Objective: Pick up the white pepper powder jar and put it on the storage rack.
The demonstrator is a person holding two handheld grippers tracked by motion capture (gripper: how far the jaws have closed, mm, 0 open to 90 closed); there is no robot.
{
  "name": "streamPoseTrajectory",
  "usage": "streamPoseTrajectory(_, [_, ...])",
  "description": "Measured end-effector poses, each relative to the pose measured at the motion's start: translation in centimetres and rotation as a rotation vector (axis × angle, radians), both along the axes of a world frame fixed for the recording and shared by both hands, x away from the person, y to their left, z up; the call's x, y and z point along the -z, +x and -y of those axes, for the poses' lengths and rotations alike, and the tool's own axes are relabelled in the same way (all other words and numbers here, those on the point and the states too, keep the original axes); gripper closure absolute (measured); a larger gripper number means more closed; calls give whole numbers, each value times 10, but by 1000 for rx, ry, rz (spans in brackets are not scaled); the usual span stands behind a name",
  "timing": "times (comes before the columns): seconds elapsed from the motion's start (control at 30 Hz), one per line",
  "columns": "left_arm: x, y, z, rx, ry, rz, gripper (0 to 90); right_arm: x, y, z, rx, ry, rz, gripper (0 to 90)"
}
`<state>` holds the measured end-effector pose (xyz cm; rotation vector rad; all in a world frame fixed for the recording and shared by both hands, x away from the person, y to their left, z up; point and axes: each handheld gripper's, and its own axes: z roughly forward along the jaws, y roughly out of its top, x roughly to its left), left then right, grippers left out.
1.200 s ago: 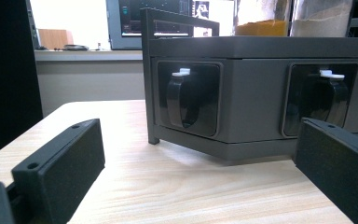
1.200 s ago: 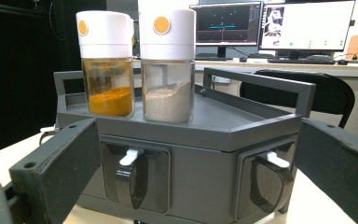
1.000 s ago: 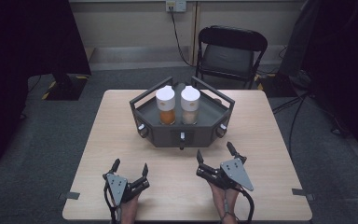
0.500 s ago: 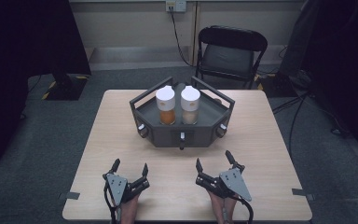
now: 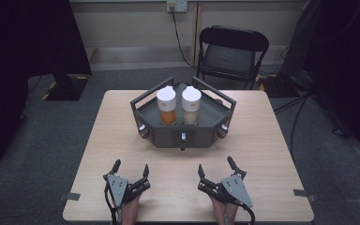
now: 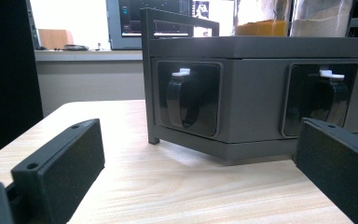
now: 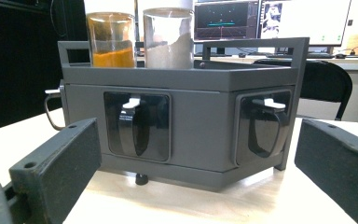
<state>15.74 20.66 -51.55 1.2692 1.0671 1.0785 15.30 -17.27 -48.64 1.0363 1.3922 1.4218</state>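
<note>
Currently both tongs, left (image 5: 130, 171) and right (image 5: 215, 168), gape empty; a careless reach could jolt the grey rack (image 5: 183, 132), toppling the jars (image 5: 168, 105).

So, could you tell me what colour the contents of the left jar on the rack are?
Orange, in the left jar; the right gripper view shows it best.

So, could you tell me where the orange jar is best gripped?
Probably around its clear glass body, just under the white lid. The orange jar stands upright in the tray, close beside the pale jar, so the left gripper, jaws open, should come over the tray's front wall.
</note>
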Motion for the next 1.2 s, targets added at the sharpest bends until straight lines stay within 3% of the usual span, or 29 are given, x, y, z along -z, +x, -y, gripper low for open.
streamPoseTrajectory(0.4, [0,0,0,0,0,0,8,9,-3,0,-13,-26,-26,0])
streamPoseTrajectory(0.8, [0,0,0,0,0,0,8,17,-4,3,-12,-6,-49,0])
streamPoseTrajectory(1.2, [0,0,0,2,0,0,7,24,-7,2,-1,-2,-19,0])
